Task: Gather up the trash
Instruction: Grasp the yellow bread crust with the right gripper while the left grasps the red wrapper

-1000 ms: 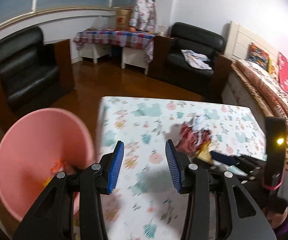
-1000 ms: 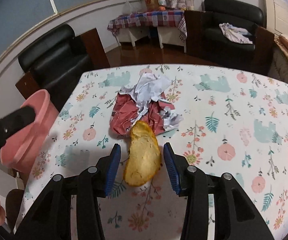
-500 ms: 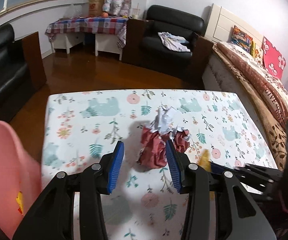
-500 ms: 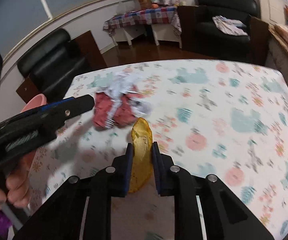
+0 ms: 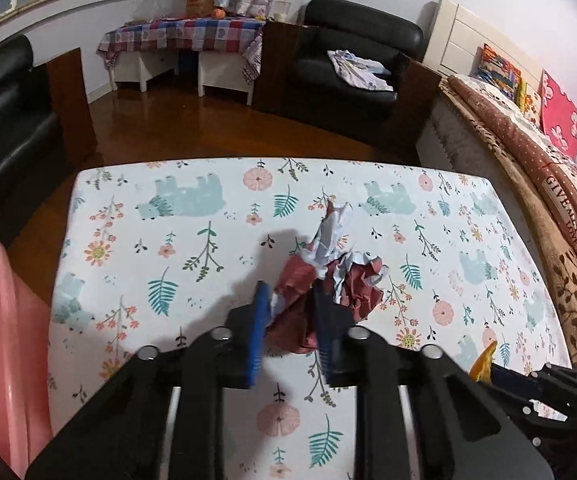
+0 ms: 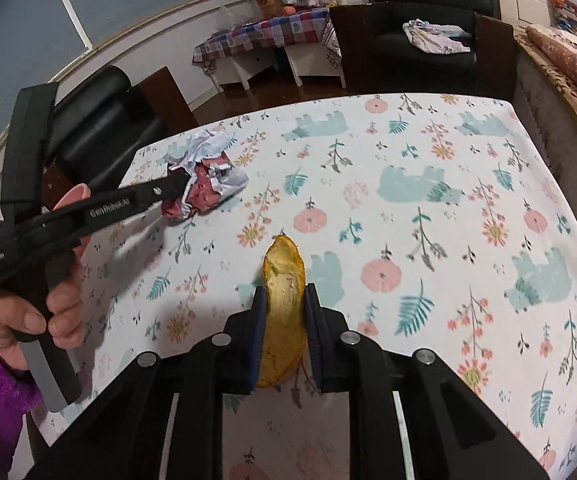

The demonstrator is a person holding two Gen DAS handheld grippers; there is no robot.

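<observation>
A crumpled red-and-white paper wad (image 5: 328, 276) lies mid-table on the floral tablecloth (image 5: 168, 208). My left gripper (image 5: 290, 300) is closing on its near edge, and both blue pads press the paper. The right wrist view shows that left gripper (image 6: 184, 184) from the side, at the wad (image 6: 212, 184), held by a hand (image 6: 60, 304) in a purple sleeve. My right gripper (image 6: 285, 291) is shut on a yellow fruit peel (image 6: 284, 276), held upright above the cloth. The peel's tip (image 5: 482, 360) shows at the lower right of the left wrist view.
A pink bin (image 5: 0, 320) stands off the table's left edge. Beyond the table are a wooden floor, black armchairs (image 5: 352, 64) and a checked side table (image 5: 184, 36). A bed (image 5: 548, 184) runs along the right side.
My left gripper swung right from the pink bin to the paper wad and narrowed its jaws onto it. My right gripper shut on the peel and carried it away from the wad.
</observation>
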